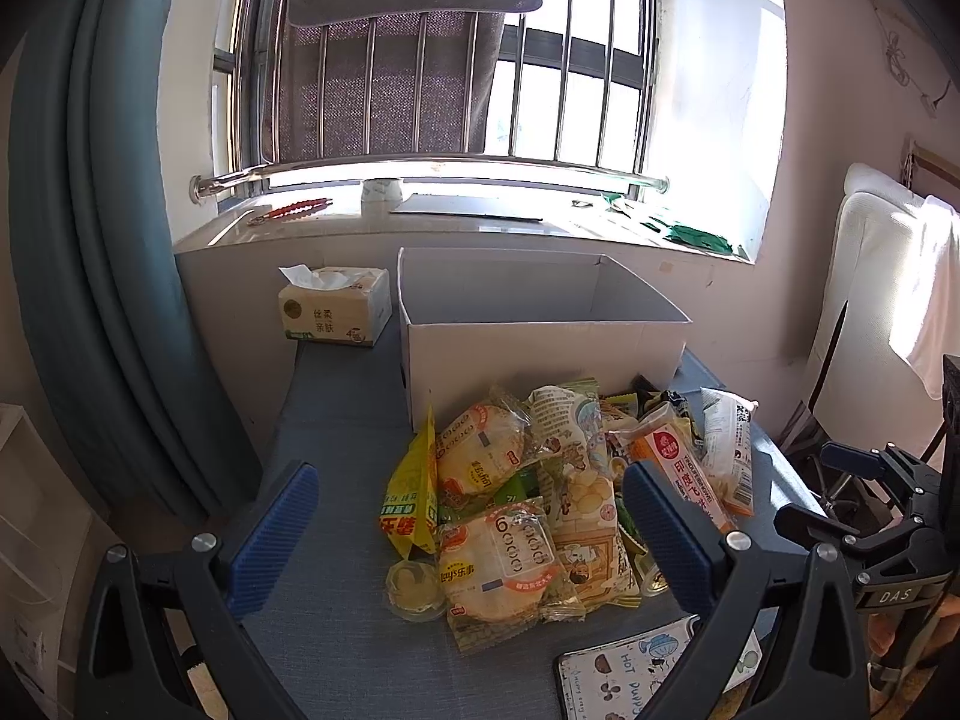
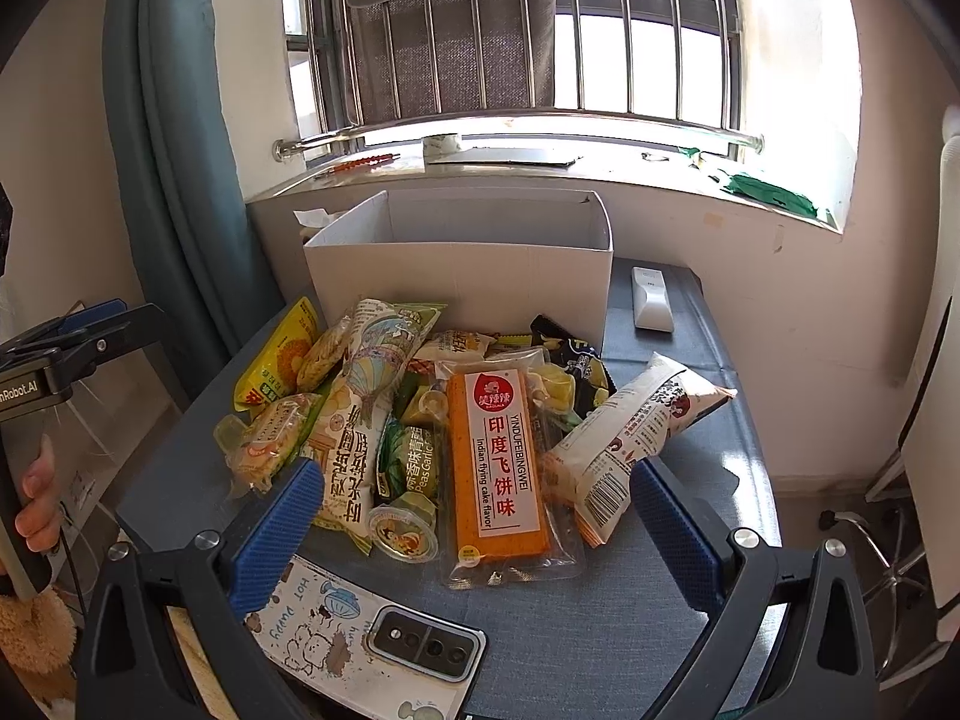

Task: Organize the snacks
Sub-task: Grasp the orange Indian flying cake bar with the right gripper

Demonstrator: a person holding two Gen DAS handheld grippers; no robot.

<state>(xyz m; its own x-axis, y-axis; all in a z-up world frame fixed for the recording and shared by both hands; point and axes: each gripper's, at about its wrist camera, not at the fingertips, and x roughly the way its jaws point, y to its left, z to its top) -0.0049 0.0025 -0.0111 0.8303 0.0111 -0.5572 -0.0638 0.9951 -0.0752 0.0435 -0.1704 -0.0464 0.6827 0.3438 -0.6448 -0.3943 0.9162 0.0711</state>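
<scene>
Both hand-held grippers, the left (image 1: 468, 534) and the right (image 2: 477, 516), hover with jaws spread wide and nothing between them, just short of the snack pile (image 2: 420, 408) heaped on the blue worktop (image 2: 600, 630) in front of the empty white box (image 2: 462, 258). These packets look light, crinkly and slippery, and the puffed ones and rice crackers (image 1: 498, 564) would likely crush. My guess is the flat orange flying-cake pack (image 2: 498, 468) is best pinched by its sealed edge.
</scene>
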